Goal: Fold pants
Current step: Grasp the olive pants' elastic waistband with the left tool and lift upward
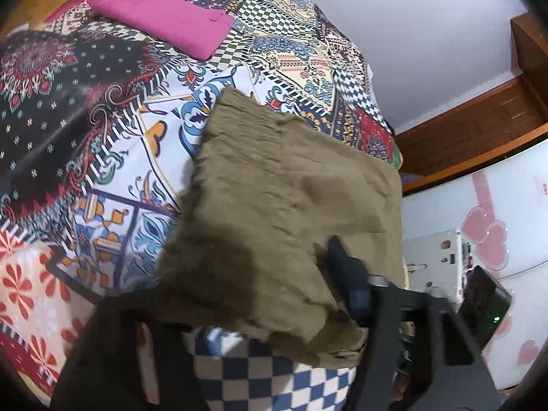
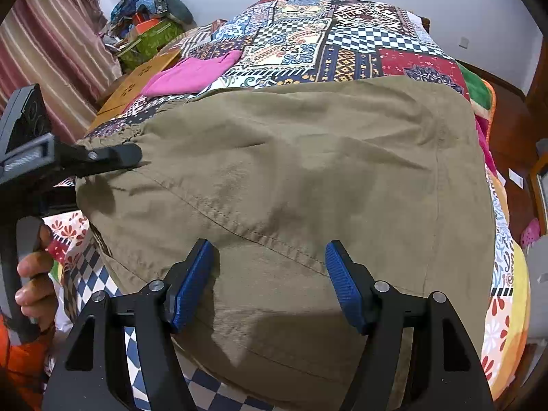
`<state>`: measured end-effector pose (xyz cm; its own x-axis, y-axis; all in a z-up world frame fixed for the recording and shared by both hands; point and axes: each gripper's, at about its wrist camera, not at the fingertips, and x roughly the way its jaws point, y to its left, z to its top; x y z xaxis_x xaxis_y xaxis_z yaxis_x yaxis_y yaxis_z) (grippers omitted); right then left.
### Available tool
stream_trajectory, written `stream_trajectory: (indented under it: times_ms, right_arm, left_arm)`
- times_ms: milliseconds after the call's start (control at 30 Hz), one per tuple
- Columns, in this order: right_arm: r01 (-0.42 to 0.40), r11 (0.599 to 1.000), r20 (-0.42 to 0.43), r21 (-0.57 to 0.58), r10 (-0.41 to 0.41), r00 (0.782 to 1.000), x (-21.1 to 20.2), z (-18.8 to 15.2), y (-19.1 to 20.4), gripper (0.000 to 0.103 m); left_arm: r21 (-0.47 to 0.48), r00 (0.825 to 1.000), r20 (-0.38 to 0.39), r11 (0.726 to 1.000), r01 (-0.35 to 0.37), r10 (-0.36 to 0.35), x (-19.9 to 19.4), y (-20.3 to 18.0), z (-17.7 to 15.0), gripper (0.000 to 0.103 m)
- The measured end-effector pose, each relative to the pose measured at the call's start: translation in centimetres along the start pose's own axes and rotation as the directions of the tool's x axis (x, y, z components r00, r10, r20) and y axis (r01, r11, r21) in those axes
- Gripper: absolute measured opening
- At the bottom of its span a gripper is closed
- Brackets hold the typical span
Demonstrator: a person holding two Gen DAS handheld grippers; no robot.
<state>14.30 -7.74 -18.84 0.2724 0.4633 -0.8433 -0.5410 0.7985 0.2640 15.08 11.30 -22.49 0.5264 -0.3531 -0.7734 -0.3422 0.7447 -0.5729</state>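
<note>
Over pants [image 2: 291,178], right gripper [image 2: 270,284] spread, level

Even indoor light, soft shadows on the pants [image 2: 291,178], left view motion-blurred, strong fisheye bending, dark corners

Pink garment [image 1: 164,17] occupies bedspread's [image 1: 102,157] far end.

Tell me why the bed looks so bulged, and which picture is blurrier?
Both views are fisheye, so the patterned bedspread curves into a dome. The left wrist view is blurrier, smearing the khaki pants near the lens; the right wrist view is sharp, stitching visible, with soft gripper shadows.
</note>
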Motion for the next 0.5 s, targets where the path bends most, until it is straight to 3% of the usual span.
stream_trajectory:
  times_ms: [167, 333, 500]
  right_arm:
    - [0.003, 1.0, -0.01, 0.0, -0.003, 1.0, -0.4, 0.3, 0.1, 0.065]
    - [0.017, 0.999, 0.01, -0.034, -0.016, 1.0, -1.6, 1.2, 1.1, 0.065]
    - [-0.036, 0.998, 0.067, -0.052, 0.04, 0.997, -3.0, 3.0, 3.1, 0.065]
  left_arm:
    - [0.034, 1.0, 0.026, 0.999, 0.001, -0.002, -0.5, 0.2, -0.1, 0.038]
    - [0.143, 0.989, 0.13, 0.986, -0.088, 0.069, -3.1, -1.4, -0.8, 0.033]
    - [0.19, 0.968, 0.206, 0.964, -0.184, 0.145, -6.1, -0.9, -1.2, 0.033]
